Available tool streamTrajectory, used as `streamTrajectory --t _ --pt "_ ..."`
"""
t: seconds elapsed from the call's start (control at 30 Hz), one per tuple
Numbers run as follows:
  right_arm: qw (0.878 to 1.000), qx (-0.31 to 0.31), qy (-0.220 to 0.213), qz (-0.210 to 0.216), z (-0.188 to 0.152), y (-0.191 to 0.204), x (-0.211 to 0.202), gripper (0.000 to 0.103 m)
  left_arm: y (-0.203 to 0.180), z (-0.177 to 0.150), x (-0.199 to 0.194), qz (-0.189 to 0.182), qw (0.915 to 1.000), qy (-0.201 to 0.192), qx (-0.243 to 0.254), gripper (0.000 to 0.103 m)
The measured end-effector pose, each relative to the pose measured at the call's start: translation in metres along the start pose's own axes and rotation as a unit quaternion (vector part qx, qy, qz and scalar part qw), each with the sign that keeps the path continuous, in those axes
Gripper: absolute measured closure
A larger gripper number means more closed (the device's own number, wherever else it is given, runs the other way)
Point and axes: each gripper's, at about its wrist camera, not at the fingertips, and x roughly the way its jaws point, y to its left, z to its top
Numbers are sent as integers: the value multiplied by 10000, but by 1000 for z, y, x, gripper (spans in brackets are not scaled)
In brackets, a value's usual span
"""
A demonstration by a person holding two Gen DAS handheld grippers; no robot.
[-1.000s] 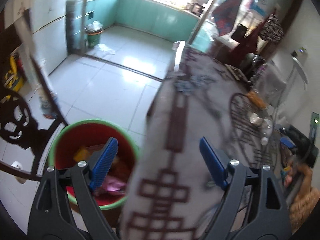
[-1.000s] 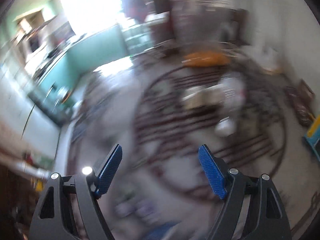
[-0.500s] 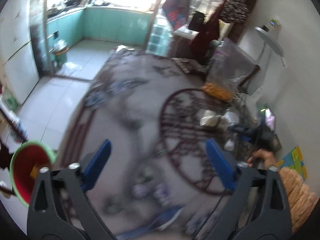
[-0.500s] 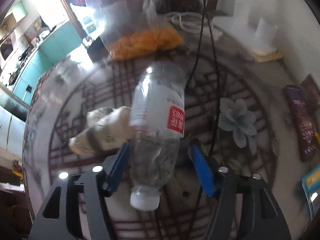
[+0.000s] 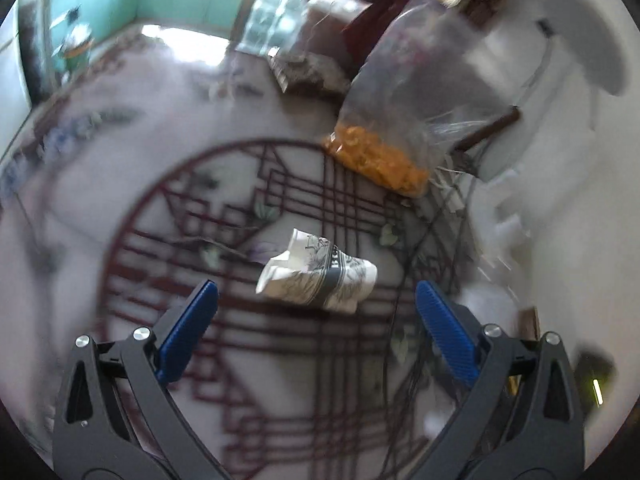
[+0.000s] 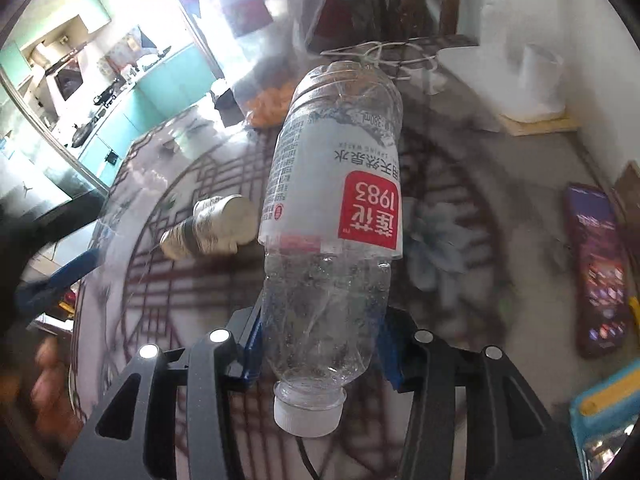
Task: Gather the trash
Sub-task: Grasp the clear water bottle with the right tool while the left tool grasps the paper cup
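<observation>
Now the right gripper (image 6: 322, 344) has just been closing and its blue pads press both sides of a clear plastic bottle (image 6: 332, 216), gripped on the lower, crinkled part near the white cap (image 6: 308, 416); the cap end points toward the camera, the base away, the red-and-white label between. The left gripper (image 5: 316, 322) has its jaws spread wide with nothing between the pads, and hangs above the patterned tablecloth (image 5: 120, 184). A crumpled paper cup (image 5: 318, 278) with a dark band lies on its side on the cloth, just ahead of and between the left fingertips, not touched by them. In the right wrist view the same cup (image 6: 212, 226) lies left of the bottle. Behind the cup on the table: a clear bag of orange snacks (image 5: 380, 156). A phone (image 6: 598, 268) lies on the cloth to the right of the bottle.
</observation>
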Motion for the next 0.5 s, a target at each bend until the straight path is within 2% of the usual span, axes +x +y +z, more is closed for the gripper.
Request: streamTrajectory --t 0.1,0.13,0.27,0.33,0.4,0.5 --pt "10000 75 -28 -10 -12 -11 -14 58 -4 3 29 340 9986 65 -406 6" --pt "9999 109 -17 -3 -13 -14 -16 58 -8 3 36 506 9980 42 -377 6" --pt "9995 293 31 83 -17 -22 -17 58 -28 -3 53 962 9946 78 384 6" --pt "9994 328 69 86 -16 -25 -16 58 -38 -8 62 1193 9894 84 826 6" --pt "9993 340 80 99 -15 -23 -13 58 -40 -9 71 1237 9873 186 977 6" --pt "9995 307 40 83 -13 -20 -13 58 -34 -8 77 1125 9889 281 925 9"
